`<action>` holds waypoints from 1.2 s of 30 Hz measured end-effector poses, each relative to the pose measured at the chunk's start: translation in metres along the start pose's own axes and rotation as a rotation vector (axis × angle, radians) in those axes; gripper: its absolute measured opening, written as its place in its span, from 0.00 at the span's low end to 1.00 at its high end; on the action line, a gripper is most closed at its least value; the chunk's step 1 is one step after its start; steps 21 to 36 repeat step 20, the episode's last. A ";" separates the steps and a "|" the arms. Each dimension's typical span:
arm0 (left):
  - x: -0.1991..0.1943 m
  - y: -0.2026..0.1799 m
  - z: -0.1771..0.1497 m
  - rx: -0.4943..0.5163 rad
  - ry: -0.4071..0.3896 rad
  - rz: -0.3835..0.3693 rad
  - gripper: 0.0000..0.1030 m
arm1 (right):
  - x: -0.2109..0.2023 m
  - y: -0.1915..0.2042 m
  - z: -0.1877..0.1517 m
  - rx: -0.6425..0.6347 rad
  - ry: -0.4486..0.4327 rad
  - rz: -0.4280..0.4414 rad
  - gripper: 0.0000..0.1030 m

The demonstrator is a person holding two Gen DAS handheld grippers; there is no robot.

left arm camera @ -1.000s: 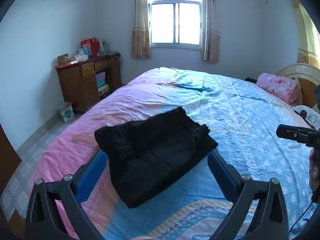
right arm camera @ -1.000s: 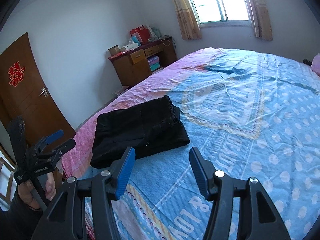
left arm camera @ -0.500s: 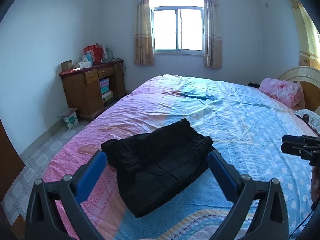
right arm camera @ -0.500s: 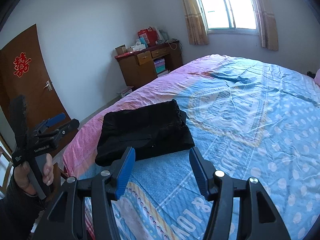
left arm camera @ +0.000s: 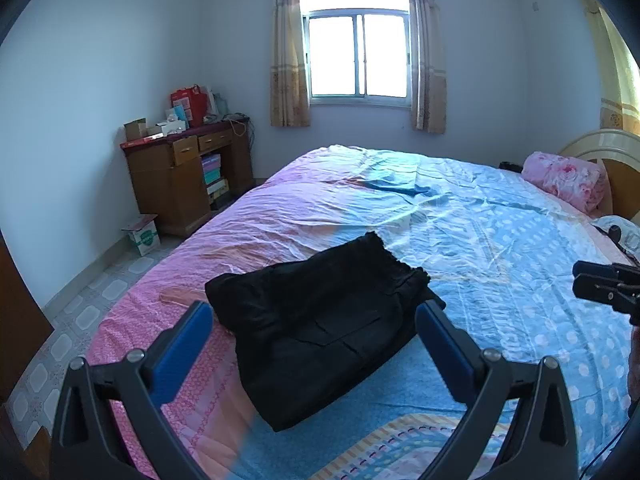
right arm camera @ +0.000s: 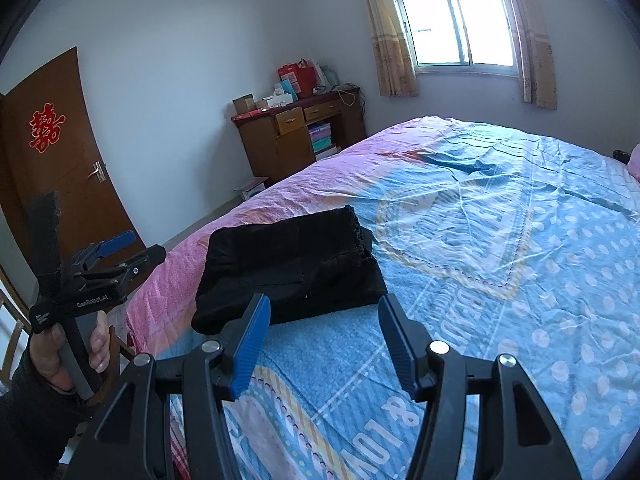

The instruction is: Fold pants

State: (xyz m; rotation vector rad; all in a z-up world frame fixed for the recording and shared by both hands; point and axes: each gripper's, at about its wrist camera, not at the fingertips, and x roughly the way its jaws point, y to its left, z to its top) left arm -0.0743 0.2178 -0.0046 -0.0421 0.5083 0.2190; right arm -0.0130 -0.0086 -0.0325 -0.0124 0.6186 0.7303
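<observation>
Black pants [left arm camera: 320, 320] lie folded into a compact bundle on the bed [left arm camera: 500, 240], near its pink foot end; the same pants [right arm camera: 288, 268] show in the right wrist view. My left gripper [left arm camera: 316, 316] hovers above and short of the bundle, open, nothing between its blue pads. My right gripper [right arm camera: 324, 312] is also open and empty, held back from the bundle's near edge. The left gripper [right arm camera: 136, 252] appears at the left of the right wrist view, held in a hand [right arm camera: 52, 356]. The right gripper's tip [left arm camera: 600, 286] pokes in at the right edge.
A wooden desk [left arm camera: 180, 184] with boxes and a red bag stands by the far wall under the window [left arm camera: 356, 56]. A pink pillow [left arm camera: 564, 180] lies at the headboard. A brown door [right arm camera: 60, 168] is at the left. A small box [left arm camera: 144, 234] sits on the tiled floor.
Both wrist views have tilted slightly upward, so the pants sit lower in each picture. Both grippers stay open and empty; the pants have not moved on the bed.
</observation>
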 end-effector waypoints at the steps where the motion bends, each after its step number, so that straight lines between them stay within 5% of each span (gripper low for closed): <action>1: 0.001 0.000 0.000 -0.001 0.002 -0.003 1.00 | -0.001 0.000 0.000 0.000 -0.002 0.000 0.57; 16: -0.003 -0.002 -0.001 0.012 -0.028 0.013 1.00 | -0.021 0.015 0.007 -0.072 -0.113 -0.022 0.57; 36: -0.005 -0.007 -0.001 0.039 -0.041 0.013 1.00 | -0.020 0.019 0.006 -0.089 -0.103 -0.018 0.57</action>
